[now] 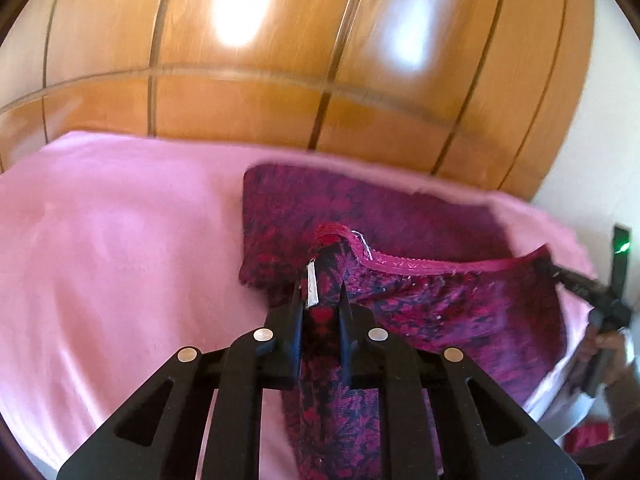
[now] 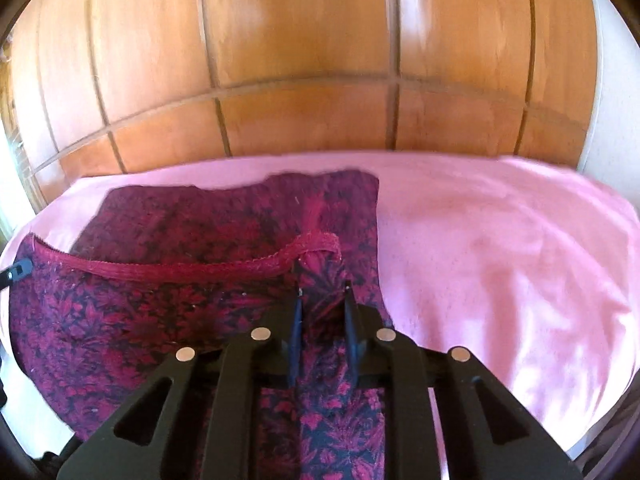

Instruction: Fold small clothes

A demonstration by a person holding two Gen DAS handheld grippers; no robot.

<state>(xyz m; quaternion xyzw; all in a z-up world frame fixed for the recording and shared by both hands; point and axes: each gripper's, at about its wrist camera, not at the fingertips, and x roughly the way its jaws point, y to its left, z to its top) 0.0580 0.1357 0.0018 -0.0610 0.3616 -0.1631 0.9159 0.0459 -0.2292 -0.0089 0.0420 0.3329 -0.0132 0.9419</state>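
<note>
A small dark garment with a magenta flower print lies partly on a pink sheet. My left gripper is shut on its left waistband corner, next to a white label. My right gripper is shut on the other waistband corner. The elastic band is stretched between the two and held above the rest of the garment, which lies flat behind. The right gripper also shows at the right edge of the left wrist view, and the left gripper's tip at the left edge of the right wrist view.
The pink sheet covers the bed. A wooden panelled wardrobe stands right behind it and also fills the top of the right wrist view. A white wall is at the far right.
</note>
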